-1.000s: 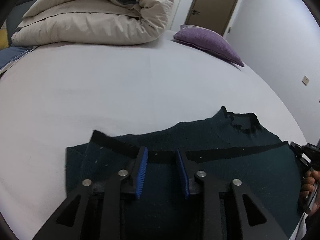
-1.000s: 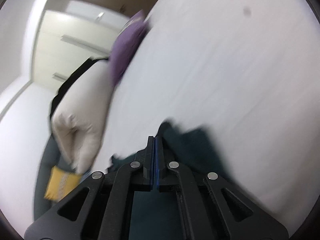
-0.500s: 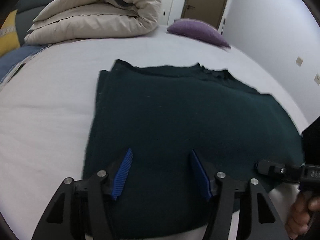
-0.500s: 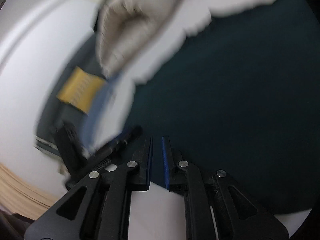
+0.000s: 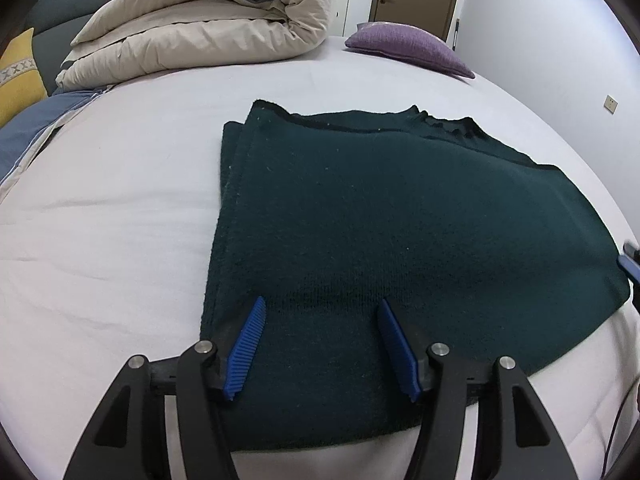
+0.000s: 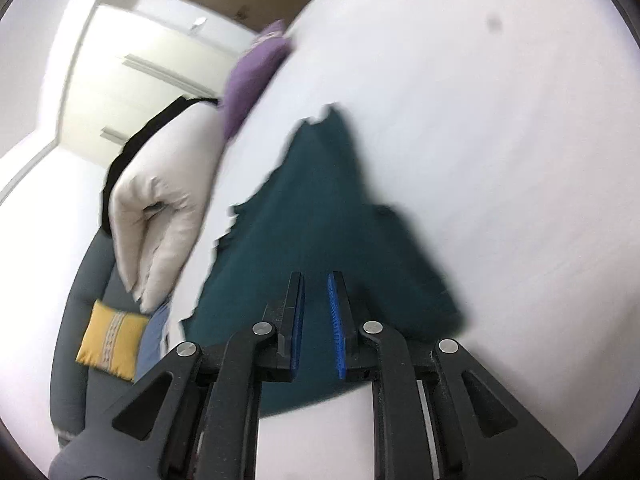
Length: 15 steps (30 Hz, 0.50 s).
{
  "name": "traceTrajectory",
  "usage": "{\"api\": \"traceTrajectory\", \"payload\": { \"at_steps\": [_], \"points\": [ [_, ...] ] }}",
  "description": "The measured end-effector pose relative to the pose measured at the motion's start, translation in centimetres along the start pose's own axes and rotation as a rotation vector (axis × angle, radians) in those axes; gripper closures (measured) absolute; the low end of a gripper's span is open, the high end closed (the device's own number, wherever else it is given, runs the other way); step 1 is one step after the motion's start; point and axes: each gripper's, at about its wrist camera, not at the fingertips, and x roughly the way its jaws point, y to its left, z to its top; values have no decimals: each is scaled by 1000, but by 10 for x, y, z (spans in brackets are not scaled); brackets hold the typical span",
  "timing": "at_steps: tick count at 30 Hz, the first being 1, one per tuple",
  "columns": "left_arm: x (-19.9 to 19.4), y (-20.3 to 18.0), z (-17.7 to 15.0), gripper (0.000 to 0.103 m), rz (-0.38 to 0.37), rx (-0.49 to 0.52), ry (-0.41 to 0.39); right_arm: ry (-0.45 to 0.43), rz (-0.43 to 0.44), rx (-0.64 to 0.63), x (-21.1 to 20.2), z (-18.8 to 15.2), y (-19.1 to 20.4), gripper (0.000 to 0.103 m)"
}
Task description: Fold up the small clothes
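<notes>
Left wrist view: left gripper (image 5: 320, 320) was spread wide, blue pads (image 5: 246, 350) apart, gripping nothing, poised over the near edge of the dark green sweater (image 5: 400, 240). Sweater lay folded flat on the white bed sheet (image 5: 112, 248), straight ahead of the fingers and running off to their right; doubled layers showed along its left edge, collar at the far edge. Off to the far right, a sliver of the right gripper (image 5: 632, 262) sat at the sweater's right edge. Further ahead and left, a rolled beige duvet (image 5: 208, 28); ahead and right, a purple pillow (image 5: 404, 42); a yellow cushion (image 5: 16, 76) at far left.

Right wrist view, blurred: right gripper (image 6: 317, 300) had its jaws parted by a narrow gap, nothing between them, with the sweater (image 6: 320, 216) right beyond the tips, stretching ahead. Duvet (image 6: 164, 196) ahead-left, pillow (image 6: 252, 80) beyond it, yellow cushion (image 6: 112, 340) near left.
</notes>
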Motion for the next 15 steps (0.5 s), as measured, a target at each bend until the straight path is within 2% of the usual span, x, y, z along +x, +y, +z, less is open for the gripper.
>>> {"api": "traceTrajectory", "payload": {
  "at_steps": [1,3,4,9,13,15],
  "points": [
    [0,0,0,41,-1,0,1,14,10,-26,-6,-7,7,80],
    [0,1,0,41,-2,-1,1,67,45,-107,18,-15,40,60],
    [0,0,0,41,-1,0,1,87,65,-134,32,-19,53,58],
    [0,0,0,40,0,2,0,250,153,-273,113,-41,125,58],
    [3,2,-1,39,-11,-3,0,327,139,-283,182,-63,165,58],
    [3,2,0,39,-10,-1,-1,319,93,-245,206,-49,151,64]
  ]
}}
